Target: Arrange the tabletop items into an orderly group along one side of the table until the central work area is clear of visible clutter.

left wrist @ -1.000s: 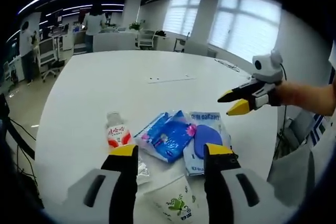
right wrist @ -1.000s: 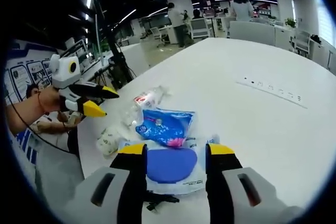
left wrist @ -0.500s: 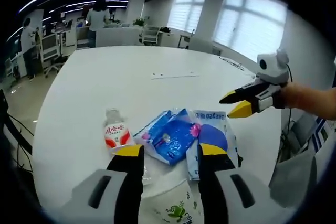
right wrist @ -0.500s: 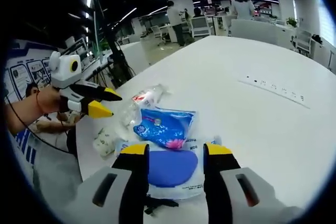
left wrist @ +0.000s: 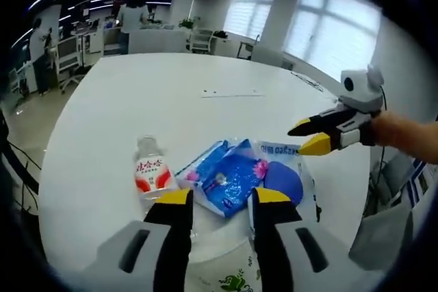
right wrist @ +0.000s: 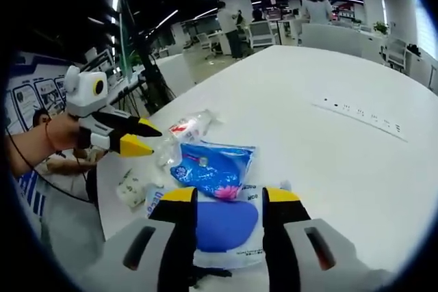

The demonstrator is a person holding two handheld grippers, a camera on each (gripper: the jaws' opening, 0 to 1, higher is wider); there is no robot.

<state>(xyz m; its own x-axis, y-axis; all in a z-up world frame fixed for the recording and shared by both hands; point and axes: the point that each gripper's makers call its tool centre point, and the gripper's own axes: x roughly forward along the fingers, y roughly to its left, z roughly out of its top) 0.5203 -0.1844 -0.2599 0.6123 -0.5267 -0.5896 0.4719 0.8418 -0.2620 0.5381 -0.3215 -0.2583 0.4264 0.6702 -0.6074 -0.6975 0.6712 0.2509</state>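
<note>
A small clear bottle with a red label [left wrist: 152, 172] lies on the white table [left wrist: 171, 100] beside a blue packet [left wrist: 226, 177] and a white pouch with a dark blue oval [left wrist: 284, 181]. A white packet with green print [left wrist: 229, 275] sits nearest me. My left gripper [left wrist: 222, 197] hovers open over them, holding nothing. My right gripper [left wrist: 311, 136] comes in open from the right. In the right gripper view, my right gripper [right wrist: 230, 196] stands open above the pouch [right wrist: 219, 223]. The blue packet [right wrist: 212, 169] and bottle [right wrist: 188, 128] lie beyond. My left gripper [right wrist: 140, 137] hangs open near the bottle.
A socket strip [right wrist: 363, 113] is set into the table [right wrist: 328, 162] further in. A small black object [right wrist: 205, 275] lies by the pouch at the table edge. The green-print packet [right wrist: 130, 188] sits near that edge. People [left wrist: 133, 15] and desks stand beyond the table.
The left gripper's jaws have narrowed a little and it has drifted closer to the bottle. The right gripper's jaws have closed in slightly. The items have not moved.
</note>
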